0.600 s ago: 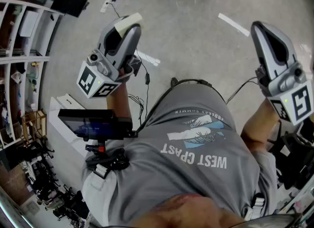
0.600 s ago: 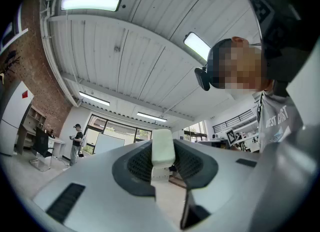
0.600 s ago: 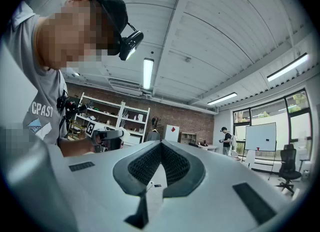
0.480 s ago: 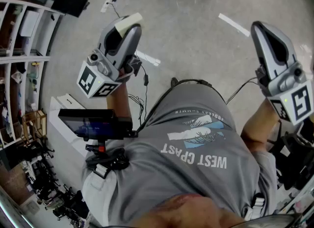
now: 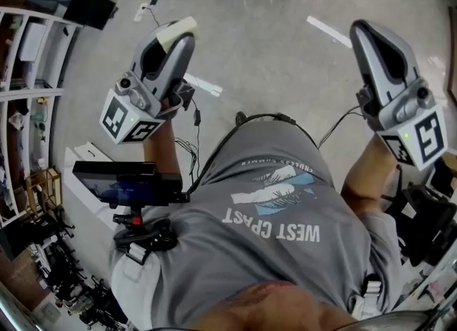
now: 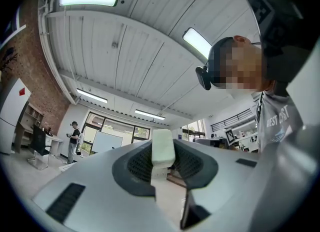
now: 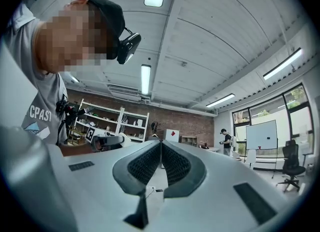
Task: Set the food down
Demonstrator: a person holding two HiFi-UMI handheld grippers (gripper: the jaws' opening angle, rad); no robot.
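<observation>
My left tongs (image 5: 180, 35) pinch a pale cream food block (image 6: 163, 147), which sits between their tips and pokes out just past them. My right tongs (image 7: 160, 148) are pressed together, nothing between them.

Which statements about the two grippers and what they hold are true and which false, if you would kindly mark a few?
1. The left gripper clamps a pale block. True.
2. The right gripper holds a block too. False: its jaws are together with nothing between them.
3. The person wears a grey T-shirt. True.
4. The pale block rests on a table. False: it is held in the air above the floor.
</observation>
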